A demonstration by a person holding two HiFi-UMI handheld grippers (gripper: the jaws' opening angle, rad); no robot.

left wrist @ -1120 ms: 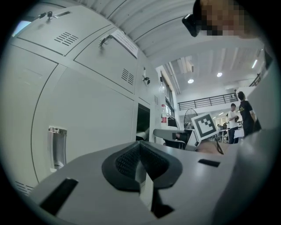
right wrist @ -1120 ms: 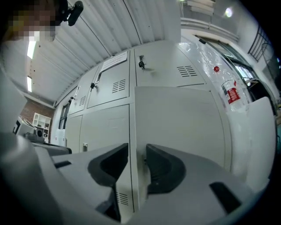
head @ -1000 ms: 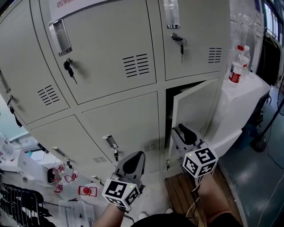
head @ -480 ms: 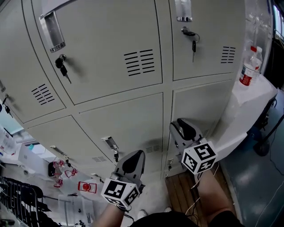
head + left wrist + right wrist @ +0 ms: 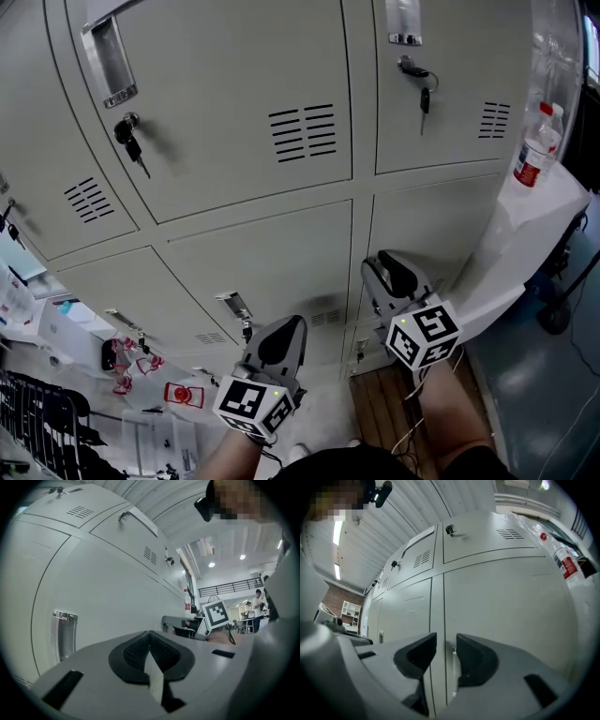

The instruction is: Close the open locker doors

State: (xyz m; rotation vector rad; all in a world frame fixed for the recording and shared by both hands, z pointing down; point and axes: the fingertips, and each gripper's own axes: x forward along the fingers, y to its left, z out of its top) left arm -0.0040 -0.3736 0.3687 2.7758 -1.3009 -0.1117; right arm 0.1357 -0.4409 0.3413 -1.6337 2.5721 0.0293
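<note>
Locker door (image 5: 422, 225) shut; right tool (image 5: 446, 652) half open, empty.

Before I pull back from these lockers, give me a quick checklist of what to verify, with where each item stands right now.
1. Lower right door flush with its frame: ok, only a thin seam shows around it.
2. That door latched: cannot tell.
3. Other locker doors in the head view closed: ok.
4. Right gripper free to move: ok, fingers apart with nothing between them.
5. Left gripper free to move: ok, fingers shut on nothing.
6. Water bottle out of the way: ok, upright and off to the right.
</note>
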